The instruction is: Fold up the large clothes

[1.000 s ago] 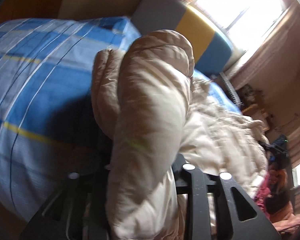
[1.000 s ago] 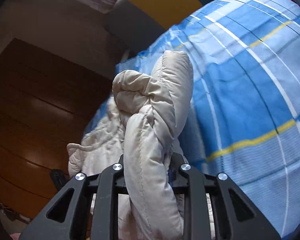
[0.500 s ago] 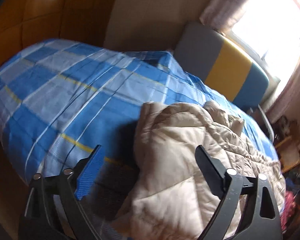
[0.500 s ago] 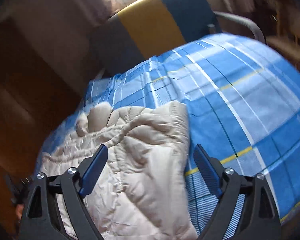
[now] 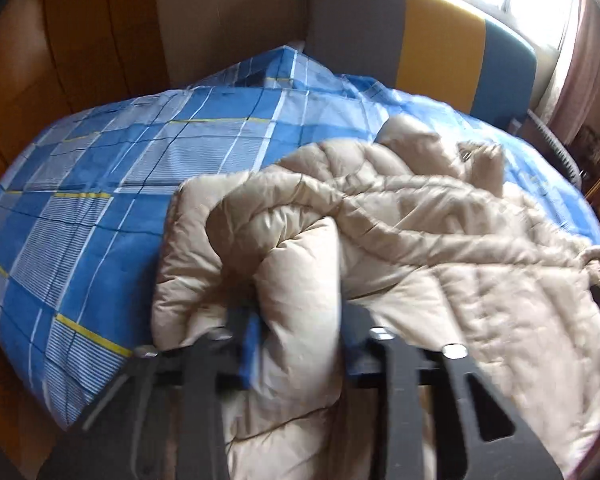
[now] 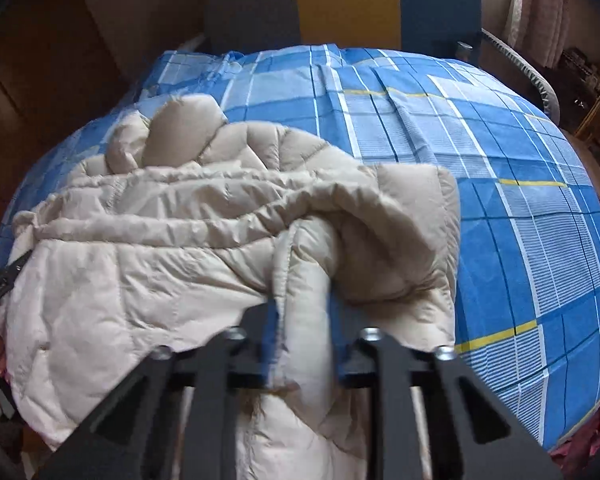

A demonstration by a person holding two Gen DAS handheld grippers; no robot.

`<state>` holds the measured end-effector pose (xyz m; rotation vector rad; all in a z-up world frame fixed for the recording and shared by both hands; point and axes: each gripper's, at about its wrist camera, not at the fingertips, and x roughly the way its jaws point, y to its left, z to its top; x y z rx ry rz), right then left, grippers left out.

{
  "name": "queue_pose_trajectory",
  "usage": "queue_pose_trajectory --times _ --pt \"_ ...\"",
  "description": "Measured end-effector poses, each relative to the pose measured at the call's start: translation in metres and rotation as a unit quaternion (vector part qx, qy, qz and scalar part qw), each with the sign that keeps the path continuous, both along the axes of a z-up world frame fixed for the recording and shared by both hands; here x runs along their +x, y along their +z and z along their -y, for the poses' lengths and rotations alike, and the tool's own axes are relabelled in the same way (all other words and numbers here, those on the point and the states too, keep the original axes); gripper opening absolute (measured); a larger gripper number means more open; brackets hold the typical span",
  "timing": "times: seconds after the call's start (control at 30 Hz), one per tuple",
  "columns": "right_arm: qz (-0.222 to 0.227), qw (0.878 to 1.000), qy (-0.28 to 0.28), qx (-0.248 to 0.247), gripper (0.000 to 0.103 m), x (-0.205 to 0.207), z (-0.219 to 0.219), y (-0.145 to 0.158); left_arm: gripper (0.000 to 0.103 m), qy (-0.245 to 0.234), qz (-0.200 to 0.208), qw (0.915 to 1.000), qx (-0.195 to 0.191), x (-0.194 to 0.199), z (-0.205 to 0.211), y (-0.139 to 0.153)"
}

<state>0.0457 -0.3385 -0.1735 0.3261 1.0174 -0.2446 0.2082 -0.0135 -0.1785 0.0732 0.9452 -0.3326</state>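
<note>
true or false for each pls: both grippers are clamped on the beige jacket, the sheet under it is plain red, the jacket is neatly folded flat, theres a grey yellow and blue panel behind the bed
1. Both grippers are clamped on the beige puffer jacket. True: the left gripper and the right gripper each pinch a roll of the beige puffer jacket.
2. The sheet under it is plain red. False: the sheet is a blue check with white and yellow lines.
3. The jacket is neatly folded flat. False: it lies bunched and rumpled on the sheet.
4. A grey, yellow and blue panel stands behind the bed. True: the panel shows those three colour blocks.
</note>
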Motion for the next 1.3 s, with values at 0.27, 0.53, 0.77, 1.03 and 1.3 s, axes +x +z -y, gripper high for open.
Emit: queue_pose_trajectory --times 0.27,0.53,0.77,1.03,1.3 --pt "0.103 0.994 -0.009 -0.024 0.011 0.014 0.005 0.072 0.018 0.037 0.079 0.9949 -0.050 0.025 0.013 0.055" --pt "0.104 0.994 -0.016 -0.036 0.013 0.076 0.023 0.035 0.018 0.060 0.086 0.9944 0.012 0.075 0.049 0.025" --pt "0.081 0.995 -0.047 -0.015 0.029 0.095 0.048 -0.022 0.040 0.067 0.099 0.9912 0.055 0.091 0.057 -0.018" --pt "0.065 0.995 -0.050 -0.062 0.038 0.114 0.042 -0.050 0.066 0.078 0.059 0.9949 0.025 0.110 0.046 -0.046" --pt "0.071 0.993 -0.055 -0.080 0.041 0.113 0.039 -0.055 0.074 0.093 0.061 0.9929 0.043 0.096 0.045 -0.034"
